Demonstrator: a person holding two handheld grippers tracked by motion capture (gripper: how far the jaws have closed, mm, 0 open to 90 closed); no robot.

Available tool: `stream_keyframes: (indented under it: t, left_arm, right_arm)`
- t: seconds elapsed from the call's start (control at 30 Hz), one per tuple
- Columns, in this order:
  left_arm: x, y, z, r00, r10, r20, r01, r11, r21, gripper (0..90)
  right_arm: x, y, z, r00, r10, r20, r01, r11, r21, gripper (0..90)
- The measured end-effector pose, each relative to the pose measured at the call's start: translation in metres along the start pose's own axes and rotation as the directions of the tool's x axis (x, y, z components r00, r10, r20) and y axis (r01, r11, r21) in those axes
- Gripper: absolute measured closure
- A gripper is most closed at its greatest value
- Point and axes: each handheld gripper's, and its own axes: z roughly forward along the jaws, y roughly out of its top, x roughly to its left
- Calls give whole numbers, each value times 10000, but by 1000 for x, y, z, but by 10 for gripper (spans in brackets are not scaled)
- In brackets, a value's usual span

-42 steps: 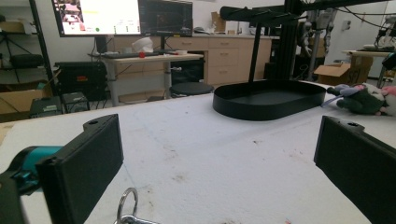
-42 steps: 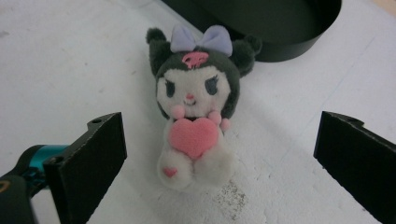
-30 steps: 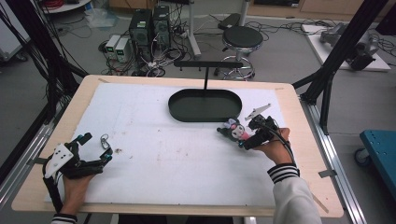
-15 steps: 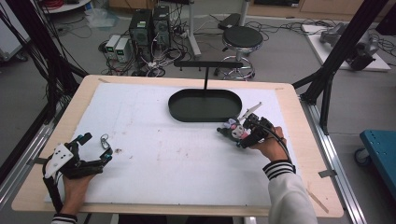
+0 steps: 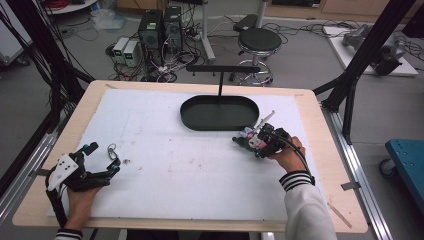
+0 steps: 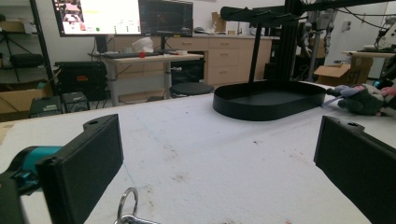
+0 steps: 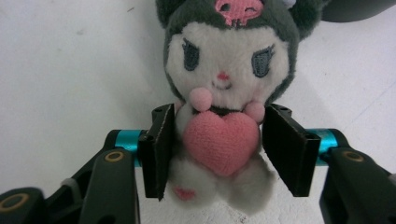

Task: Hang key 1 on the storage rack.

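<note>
A plush toy with a dark grey hood, white face and pink heart lies on the white mat in front of the black oval tray. My right gripper has it between its jaws. The jaws have just been closing, and both pads now touch the sides of its body. From above, the right gripper sits at the mat's right with the plush toy at its tips. My left gripper rests open at the left front. A metal key ring lies low between its jaws.
The black tray carries a T-shaped black stand at its far side. The white mat covers most of the wooden table. The key ring lies by the left gripper's tips. Black frame posts stand at both sides.
The right gripper's jaws have narrowed from wide apart onto the plush toy, with the hand shifting only slightly. The left hand and gripper have stayed still.
</note>
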Motion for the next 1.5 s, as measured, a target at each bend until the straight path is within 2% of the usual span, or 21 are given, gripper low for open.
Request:
stream_keyframes:
  t: [0.2, 0.57, 0.8, 1.03, 1.07, 1.2, 1.33, 1.37, 1.4, 1.5]
  left_arm:
    - [0, 0, 0, 10000, 9, 2, -9, 10000, -2, 17]
    - [0, 0, 0, 10000, -5, 0, 5, 10000, -4, 17]
    - [0, 0, 0, 10000, -1, 2, 1, 10000, -4, 17]
    - [0, 0, 0, 10000, -24, -4, 24, 10000, -25, 17]
    - [0, 0, 0, 10000, -8, -2, 8, 10000, -8, 17]
    - [0, 0, 0, 10000, -5, 4, 5, 10000, -16, 17]
    - [0, 0, 0, 10000, -28, -10, 28, 10000, -27, 18]
    - [0, 0, 0, 10000, -28, -10, 28, 10000, -27, 18]
    - [0, 0, 0, 10000, 3, -20, -3, 10000, -17, 17]
    - [0, 0, 0, 10000, -31, -10, 31, 10000, -49, 17]
  right_arm:
    - [0, 0, 0, 10000, 48, -65, -48, 10000, 81, 536]
    - [1, 1, -3, 10000, -64, 68, 63, 9999, 100, 563]
    - [0, 0, -10, 9998, 195, 54, -192, 9987, -466, 566]
    - [-4, -3, -19, 9989, 476, -17, -475, 9928, -1096, 567]
    - [-6, -4, -22, 9985, 549, 12, -541, 9871, -1508, 566]
    - [-9, -6, -30, 9960, 886, -68, -880, 9721, -2174, 566]
    - [-13, -8, -38, 9925, 1217, -133, -1202, 9483, -2936, 566]
    - [-13, -8, -38, 9925, 1217, -133, -1202, 9483, -2936, 566]
    - [-14, -7, -43, 9902, 1395, -32, -1332, 9383, -3192, 566]
    - [-17, -6, -49, 9887, 1497, -63, -1423, 9251, -3521, 565]
